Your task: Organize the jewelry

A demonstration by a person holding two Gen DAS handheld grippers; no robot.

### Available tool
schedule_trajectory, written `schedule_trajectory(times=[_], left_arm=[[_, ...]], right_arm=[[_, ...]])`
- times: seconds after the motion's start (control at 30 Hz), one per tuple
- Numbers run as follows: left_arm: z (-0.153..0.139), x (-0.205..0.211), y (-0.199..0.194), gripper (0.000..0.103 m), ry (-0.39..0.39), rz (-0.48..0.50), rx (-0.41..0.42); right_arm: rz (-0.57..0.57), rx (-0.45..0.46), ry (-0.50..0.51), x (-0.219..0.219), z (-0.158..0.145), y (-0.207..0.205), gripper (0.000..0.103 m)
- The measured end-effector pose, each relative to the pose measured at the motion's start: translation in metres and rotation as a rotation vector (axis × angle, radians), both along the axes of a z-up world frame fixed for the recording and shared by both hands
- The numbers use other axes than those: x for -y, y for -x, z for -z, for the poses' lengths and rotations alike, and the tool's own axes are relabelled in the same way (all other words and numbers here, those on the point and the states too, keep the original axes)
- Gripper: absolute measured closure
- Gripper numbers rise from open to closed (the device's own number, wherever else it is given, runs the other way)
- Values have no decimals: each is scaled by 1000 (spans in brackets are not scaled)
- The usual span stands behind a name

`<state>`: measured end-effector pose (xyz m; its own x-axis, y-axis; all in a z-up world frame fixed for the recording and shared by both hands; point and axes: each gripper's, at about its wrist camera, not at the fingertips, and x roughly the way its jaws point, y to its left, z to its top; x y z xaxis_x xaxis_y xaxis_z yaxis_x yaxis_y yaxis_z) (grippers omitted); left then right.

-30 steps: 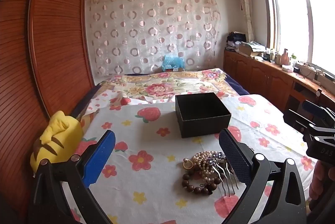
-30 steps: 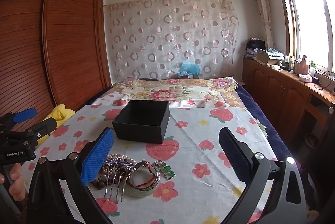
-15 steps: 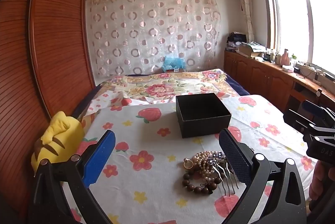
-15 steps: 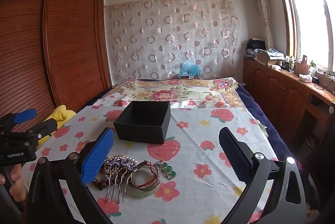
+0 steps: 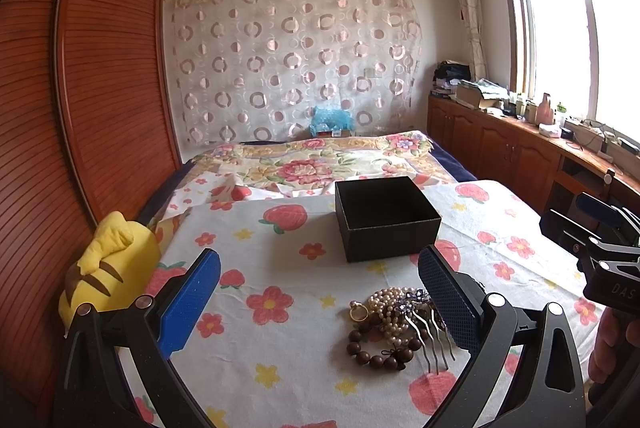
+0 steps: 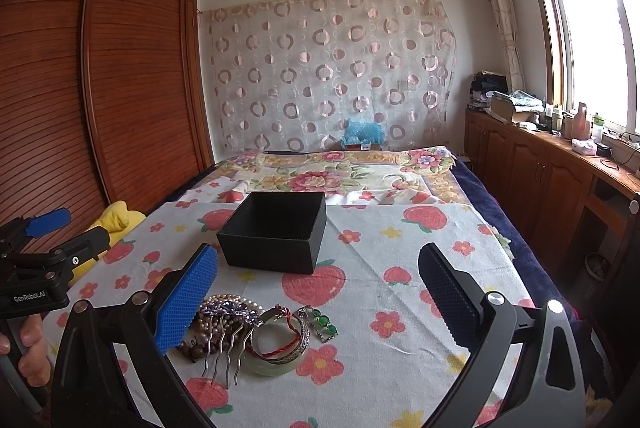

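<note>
Overhead, strawberry-print bedsheet (image 5: 280,360) under jewelry (image 6: 256,336).

the left gripper (image 5: 320,302) hung with its jaws spread wide above a flowered cloth (image 5: 280,348), gripping nothing. a black box (image 5: 386,224), open on top, sat on the cloth beyond the fingers. nearer, by the right finger, lay a heap: pearls (image 5: 390,308), a ring (image 5: 359,312), a string of dark beads (image 5: 370,350) and a metal comb (image 5: 430,332) whose teeth pointed toward the camera. the comb lay partly on the pearls. a yellow plush (image 5: 106,268) sat at the cloth's left edge. the right gripper (image 5: 600,248) showed at the right border.
</note>
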<state>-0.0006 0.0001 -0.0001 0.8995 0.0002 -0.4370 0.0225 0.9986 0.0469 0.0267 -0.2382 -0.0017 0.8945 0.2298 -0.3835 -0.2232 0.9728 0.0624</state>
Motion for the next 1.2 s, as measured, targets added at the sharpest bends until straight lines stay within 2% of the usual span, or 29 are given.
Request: schedule_trajectory(times=[1.2], left_arm=[[-9, -2, 5, 7, 1, -1, 8]], right_arm=[[-2, -1, -6, 3, -2, 1, 2]])
